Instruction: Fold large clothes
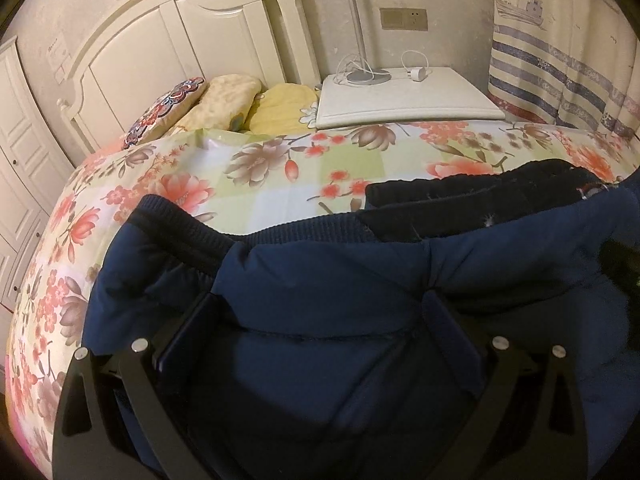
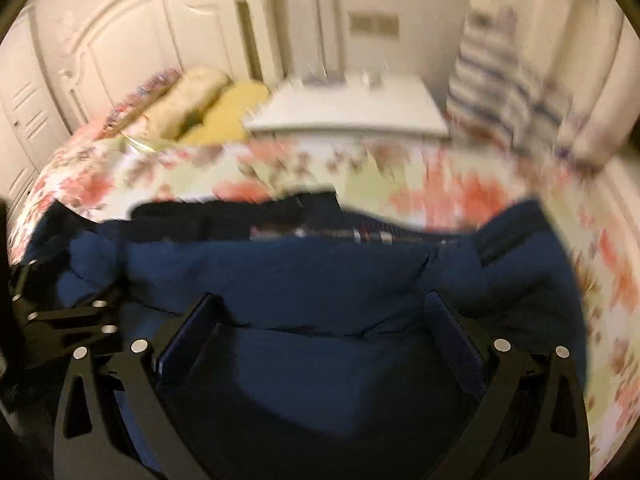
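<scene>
A dark navy padded jacket [image 1: 340, 272] with ribbed cuffs and a black lining lies on the floral bedspread [image 1: 280, 160]. My left gripper [image 1: 320, 304] is over its left part, jaws wide apart, with a bulge of fabric lying between the fingers. My right gripper [image 2: 320, 308] is over the right part of the jacket [image 2: 300, 272], jaws also wide apart around fabric. The right wrist view is blurred by motion. The left gripper shows at the left edge of the right wrist view [image 2: 60, 312].
Pillows [image 1: 232, 96] lie against the white headboard [image 1: 160, 40]. A white nightstand [image 1: 400, 96] with a lamp base and charger stands beyond the bed. A striped curtain [image 1: 560, 60] hangs at the right, a wardrobe [image 1: 20, 160] at the left.
</scene>
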Available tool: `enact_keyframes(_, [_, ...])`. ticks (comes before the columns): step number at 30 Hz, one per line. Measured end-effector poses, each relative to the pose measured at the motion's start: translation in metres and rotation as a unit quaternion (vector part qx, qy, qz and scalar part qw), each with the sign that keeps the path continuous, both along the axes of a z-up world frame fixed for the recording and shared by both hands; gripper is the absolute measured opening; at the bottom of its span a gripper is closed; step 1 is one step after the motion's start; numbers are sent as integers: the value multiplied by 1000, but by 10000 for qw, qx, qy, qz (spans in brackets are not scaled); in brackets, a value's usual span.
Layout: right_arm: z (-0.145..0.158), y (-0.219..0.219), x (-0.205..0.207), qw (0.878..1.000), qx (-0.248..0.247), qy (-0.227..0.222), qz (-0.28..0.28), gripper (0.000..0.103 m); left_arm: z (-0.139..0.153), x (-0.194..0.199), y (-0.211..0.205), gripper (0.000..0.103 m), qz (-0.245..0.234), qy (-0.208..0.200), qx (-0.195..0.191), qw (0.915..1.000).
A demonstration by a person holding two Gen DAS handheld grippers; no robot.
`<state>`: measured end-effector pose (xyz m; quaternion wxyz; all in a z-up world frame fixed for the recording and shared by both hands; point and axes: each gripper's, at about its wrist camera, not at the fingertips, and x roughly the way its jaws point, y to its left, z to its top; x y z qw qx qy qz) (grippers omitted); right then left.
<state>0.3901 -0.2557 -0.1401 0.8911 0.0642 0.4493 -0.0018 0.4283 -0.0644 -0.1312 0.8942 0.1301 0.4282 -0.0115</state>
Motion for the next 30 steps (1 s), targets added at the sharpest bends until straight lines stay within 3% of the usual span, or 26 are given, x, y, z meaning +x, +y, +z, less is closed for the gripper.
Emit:
enact_keyframes(3, [4, 4, -1, 9998, -101, 119, 83, 99, 2, -3, 3, 101, -13, 22, -134, 9999])
enact_keyframes(5, [16, -5, -21, 9997, 184, -32, 185, 99, 8, -9, 15, 101, -56, 161, -403, 9990])
enact_keyframes(7, [33, -23, -58, 9978, 439, -349, 361, 99, 19, -23, 33, 95, -168, 173, -833, 9962])
enact_keyframes(10, [51, -56, -128, 9945, 333, -802, 584, 99, 45, -75, 79, 95, -318, -108, -1386, 9898])
enact_keyframes(14, [38, -97, -219, 9919, 477, -837, 832, 99, 60, -157, 149, 95, -389, -511, -1265, 9899])
enact_keyframes(18, [2, -126, -283, 9900, 932, -675, 812, 99, 40, -219, 209, 95, -317, -262, -1295, 9907])
enact_keyframes(23, [-14, -128, -296, 9821, 1495, -908, 706, 95, 9, -242, 235, 95, -222, 5, -2038, 9788])
enact_keyframes(26, [-15, -110, -283, 9869, 1165, -858, 718, 96, -2, -233, 232, 96, -154, -1, -2330, 9724])
enact_keyframes(30, [-14, -108, -279, 9861, 1110, -961, 784, 91, -3, -210, 234, 94, -57, 231, -2836, 9586])
